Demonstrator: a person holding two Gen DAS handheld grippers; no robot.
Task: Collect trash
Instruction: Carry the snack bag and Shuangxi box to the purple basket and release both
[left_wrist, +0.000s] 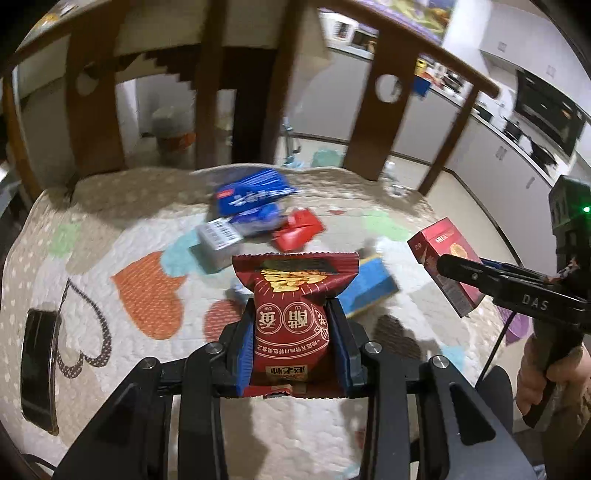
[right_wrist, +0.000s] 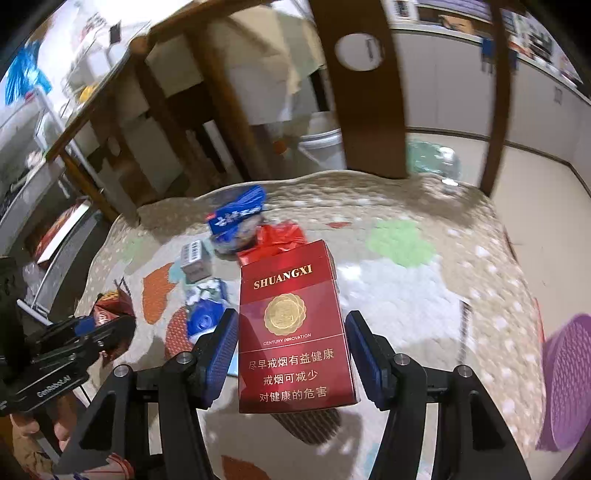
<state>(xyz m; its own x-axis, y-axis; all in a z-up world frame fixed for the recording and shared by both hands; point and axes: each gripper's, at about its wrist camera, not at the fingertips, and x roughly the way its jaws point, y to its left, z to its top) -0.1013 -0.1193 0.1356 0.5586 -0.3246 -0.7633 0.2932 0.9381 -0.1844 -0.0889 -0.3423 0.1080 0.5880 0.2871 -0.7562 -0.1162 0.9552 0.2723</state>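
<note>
left tool (left_wrist: 291, 332) clamps snack packet (left_wrist: 295, 295) | right tool (right_wrist: 291, 354) grips red box (right_wrist: 295, 332) | quilted cushion (right_wrist: 424, 295) | wooden chair (left_wrist: 96, 110)

A dark red snack packet (left_wrist: 290, 317) with gold print stands upright, pinched at its middle. A red cigarette pack (right_wrist: 293, 332) marked SHUANGXI is upright too. On the quilt lie more pieces — a blue wrapper (left_wrist: 255, 192), a crumpled red wrapper (left_wrist: 297, 229), a small grey box (left_wrist: 218, 240)

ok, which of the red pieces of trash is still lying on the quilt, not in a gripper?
The crumpled bright-red wrapper beside the blue packet. The dark-red snack bag is in the left gripper, the red cigarette box in the right gripper.
</note>
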